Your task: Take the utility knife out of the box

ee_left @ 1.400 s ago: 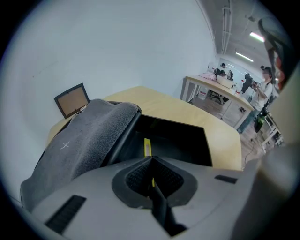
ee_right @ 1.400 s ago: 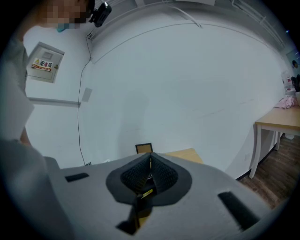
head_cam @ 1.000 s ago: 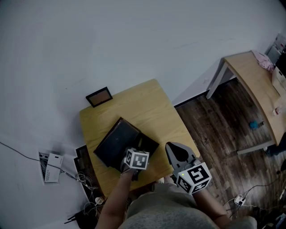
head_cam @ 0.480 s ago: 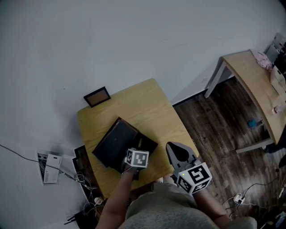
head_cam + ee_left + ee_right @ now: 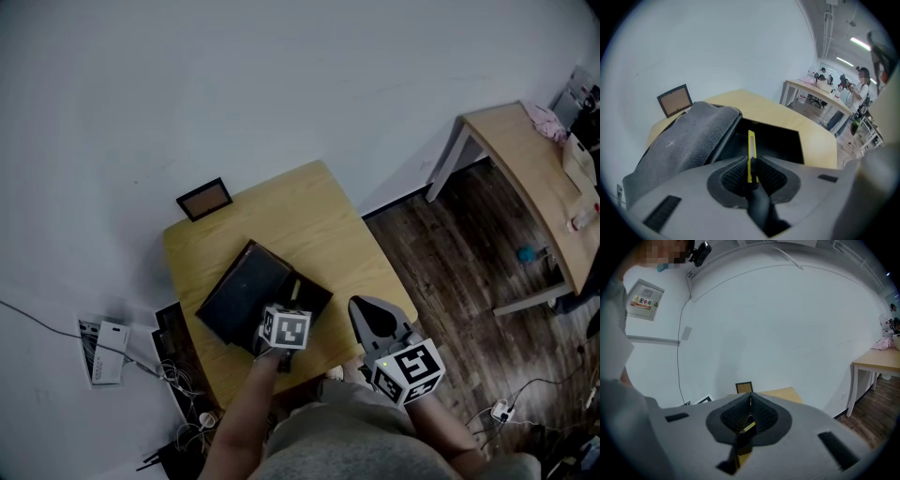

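Yellow utility knife (image 5: 751, 147) stands edge-on between the left tongs (image 5: 751, 161), which are closing onto it inside the open black box (image 5: 780, 140). The grasp is nearly made; lifting out remains. The right tongs (image 5: 750, 405) are pressed together, empty, held right of the box. The head view places the box on the worktop (image 5: 300, 216) but scarcely shows the knife; the left gripper view shows it clearly.

White wall (image 5: 234, 84); dark plank floor (image 5: 450, 272); small wooden table (image 5: 281, 211) by wall; second table (image 5: 520, 150) far right.
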`<state>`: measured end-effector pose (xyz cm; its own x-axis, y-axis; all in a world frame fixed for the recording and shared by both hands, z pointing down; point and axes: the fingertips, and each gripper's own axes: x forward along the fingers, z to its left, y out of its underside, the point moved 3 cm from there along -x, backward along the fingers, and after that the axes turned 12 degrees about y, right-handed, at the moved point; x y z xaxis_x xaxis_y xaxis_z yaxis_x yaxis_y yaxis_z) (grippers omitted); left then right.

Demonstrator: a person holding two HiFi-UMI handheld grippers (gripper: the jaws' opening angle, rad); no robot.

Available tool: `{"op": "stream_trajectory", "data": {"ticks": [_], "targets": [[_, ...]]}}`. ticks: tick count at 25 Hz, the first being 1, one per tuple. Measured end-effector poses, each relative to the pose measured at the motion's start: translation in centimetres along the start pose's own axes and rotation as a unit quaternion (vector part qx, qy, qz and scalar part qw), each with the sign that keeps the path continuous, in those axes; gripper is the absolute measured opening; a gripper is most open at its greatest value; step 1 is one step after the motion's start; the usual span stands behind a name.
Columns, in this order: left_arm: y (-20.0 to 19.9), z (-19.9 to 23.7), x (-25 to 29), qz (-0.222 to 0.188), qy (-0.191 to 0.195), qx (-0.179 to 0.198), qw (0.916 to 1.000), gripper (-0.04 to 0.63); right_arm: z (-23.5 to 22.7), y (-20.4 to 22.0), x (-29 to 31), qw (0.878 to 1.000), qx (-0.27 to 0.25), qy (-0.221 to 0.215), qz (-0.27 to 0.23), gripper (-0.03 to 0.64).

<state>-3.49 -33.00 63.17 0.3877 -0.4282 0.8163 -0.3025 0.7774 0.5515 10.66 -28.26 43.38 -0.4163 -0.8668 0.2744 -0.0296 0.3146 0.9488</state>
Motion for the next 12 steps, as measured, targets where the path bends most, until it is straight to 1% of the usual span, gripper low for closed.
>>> {"op": "stream_trajectory", "data": {"ticks": [7,12], "targets": [[-1.6,-1.4,-4.6,-0.064,0.018,0.008,0.9978,0.055,2.0,0.4,-2.2,1.000,-0.001,0.009,-0.008,0.000],[-0.8,-3.0,-8.4,-0.099,0.046,-0.005,0.9941,0.055,3.9,1.0,-4.3,1.000,0.001,0.020,-0.012,0.000]]}}
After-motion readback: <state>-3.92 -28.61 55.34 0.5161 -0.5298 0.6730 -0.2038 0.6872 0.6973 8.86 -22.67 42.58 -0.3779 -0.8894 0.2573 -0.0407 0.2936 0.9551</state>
